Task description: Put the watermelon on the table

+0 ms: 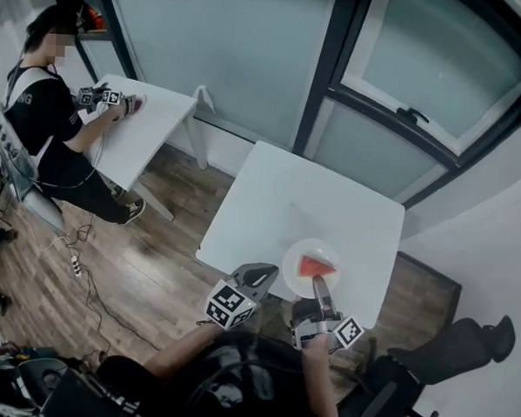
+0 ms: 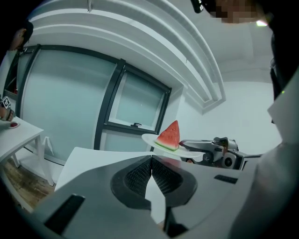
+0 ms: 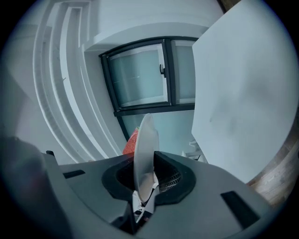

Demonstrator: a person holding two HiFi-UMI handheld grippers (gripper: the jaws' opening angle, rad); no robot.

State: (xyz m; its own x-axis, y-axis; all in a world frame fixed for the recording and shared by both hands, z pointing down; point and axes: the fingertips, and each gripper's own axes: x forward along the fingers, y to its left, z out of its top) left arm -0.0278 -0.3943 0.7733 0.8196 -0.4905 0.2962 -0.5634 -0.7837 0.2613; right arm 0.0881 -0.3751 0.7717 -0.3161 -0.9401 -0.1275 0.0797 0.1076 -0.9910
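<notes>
White counter [image 1: 331,198] is seen ahead; plate [image 1: 300,251] rim is clamped by right gripper [image 1: 320,289], left gripper [image 1: 257,275] is closed empty; light, slippery watermelon [image 1: 315,267] is best handled by plate

The watermelon [image 1: 317,267] is showing red flesh and a green rind against a white plate [image 1: 294,257]. The table [image 1: 305,197] is looking plain white, while the cubes [image 1: 229,304] are wearing black-and-white squares.
</notes>
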